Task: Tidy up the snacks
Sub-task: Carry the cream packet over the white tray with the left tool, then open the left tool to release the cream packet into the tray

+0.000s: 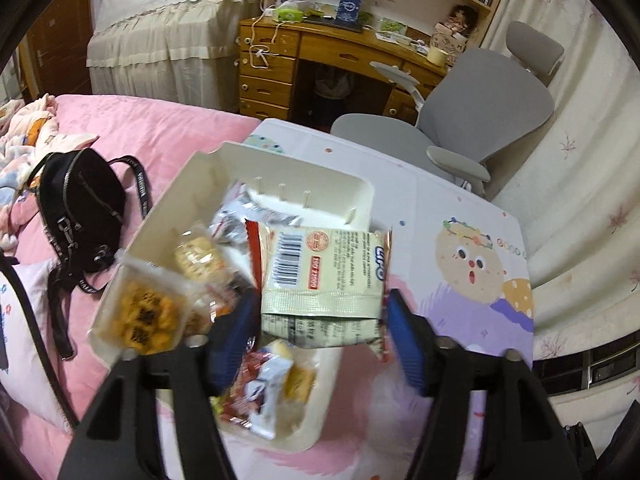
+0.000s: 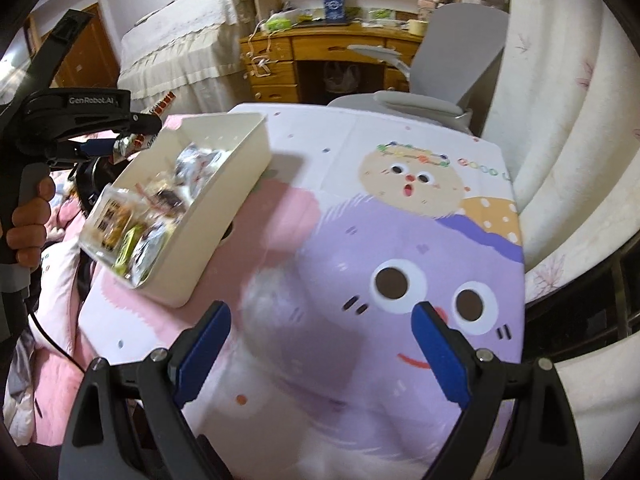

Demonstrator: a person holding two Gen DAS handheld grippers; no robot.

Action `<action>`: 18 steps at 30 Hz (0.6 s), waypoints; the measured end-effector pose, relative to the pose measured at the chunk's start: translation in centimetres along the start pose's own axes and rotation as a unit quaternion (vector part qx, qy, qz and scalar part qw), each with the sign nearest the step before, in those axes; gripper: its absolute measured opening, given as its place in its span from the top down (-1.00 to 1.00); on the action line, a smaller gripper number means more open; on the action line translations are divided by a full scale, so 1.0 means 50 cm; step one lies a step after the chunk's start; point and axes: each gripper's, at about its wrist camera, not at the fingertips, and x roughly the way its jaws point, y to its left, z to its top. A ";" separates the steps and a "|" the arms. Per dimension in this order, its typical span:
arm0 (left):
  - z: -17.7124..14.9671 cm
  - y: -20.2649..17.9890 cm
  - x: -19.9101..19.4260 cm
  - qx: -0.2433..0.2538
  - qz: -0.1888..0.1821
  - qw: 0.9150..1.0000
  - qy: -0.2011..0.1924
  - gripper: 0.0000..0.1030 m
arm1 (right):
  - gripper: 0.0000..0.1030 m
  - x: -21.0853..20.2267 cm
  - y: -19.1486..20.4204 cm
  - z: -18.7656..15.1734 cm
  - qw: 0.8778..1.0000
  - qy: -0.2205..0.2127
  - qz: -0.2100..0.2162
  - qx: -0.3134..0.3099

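The left gripper [image 1: 320, 300], in the left wrist view, points steeply down over a cream plastic bin [image 1: 208, 160]. A pale green snack packet [image 1: 324, 264], barcode side up, hangs between its blue pads. The pads stand spread on either side of the packet. A sliver of gap shows at the left pad, so they seem no longer to press on it. The bin already holds other wrapped snacks, among them a clear pack of orange crackers [image 1: 144, 312]. It sits on the cartoon-printed tablecloth [image 1: 460, 280] at the edge nearest the pink bed. I judge this to be the drop-off step, with the packet being let go into the bin.

In the right wrist view, the right gripper [image 2: 322, 312] hovers over a bare purple part of the cloth with its jaws wide apart and nothing between them. The bin [image 2: 224, 216] lies to its upper left. Above the bin's far side is the left gripper [image 2: 120, 146], held by a hand [image 2: 30, 220], with the packet [image 2: 132, 144] at its tips.

Next, the left gripper probably needs to lift clear without snagging the packet. No loose snack shows on the cloth here, so the right gripper would have to look elsewhere.
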 end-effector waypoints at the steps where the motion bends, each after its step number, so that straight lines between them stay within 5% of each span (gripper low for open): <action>1: -0.007 0.011 -0.009 -0.002 0.009 1.000 -0.004 -0.48 | -0.80 0.000 0.003 -0.001 1.000 0.002 0.002 -0.002; 10: -0.078 0.059 -0.049 -0.018 0.036 0.998 0.039 -0.68 | -0.80 -0.004 0.017 -0.009 1.000 0.021 0.018 0.006; 18: -0.162 0.036 -0.087 -0.006 0.006 0.995 0.101 -0.68 | -0.80 -0.040 -0.002 -0.020 0.997 0.064 0.026 0.037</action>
